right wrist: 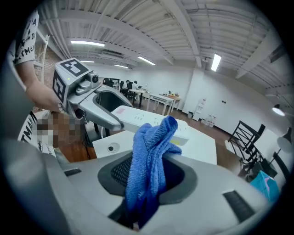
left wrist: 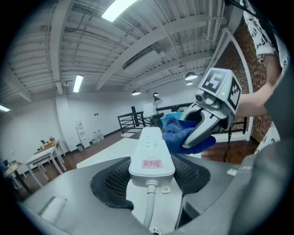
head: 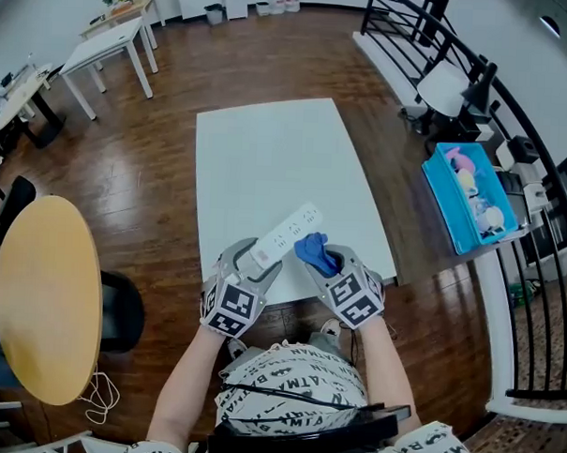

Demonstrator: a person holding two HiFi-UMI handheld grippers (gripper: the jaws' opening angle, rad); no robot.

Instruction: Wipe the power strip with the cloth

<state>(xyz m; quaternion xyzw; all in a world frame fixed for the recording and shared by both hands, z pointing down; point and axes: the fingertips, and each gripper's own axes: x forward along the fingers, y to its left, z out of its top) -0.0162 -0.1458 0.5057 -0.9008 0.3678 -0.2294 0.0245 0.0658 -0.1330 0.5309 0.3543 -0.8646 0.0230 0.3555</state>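
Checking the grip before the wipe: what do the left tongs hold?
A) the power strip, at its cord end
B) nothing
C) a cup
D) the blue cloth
A: the left tongs clamp the power strip near its cord, while the right tongs hold the cloth.

1. I note the power strip (left wrist: 151, 153): white plastic, smooth, slight gloss.
2. The cloth (right wrist: 149, 156): blue, looped weave, fuzzy, rough.
3. My left tongs (left wrist: 151, 179) and right tongs (right wrist: 148, 176): grey matt plastic shells; their pads (left wrist: 112, 176) black, meshed, rubbery-looking.
4. The bench (head: 268, 154): white top, smooth, matt.
5. The floor (head: 177, 85): dark wood boards, soft sheen.
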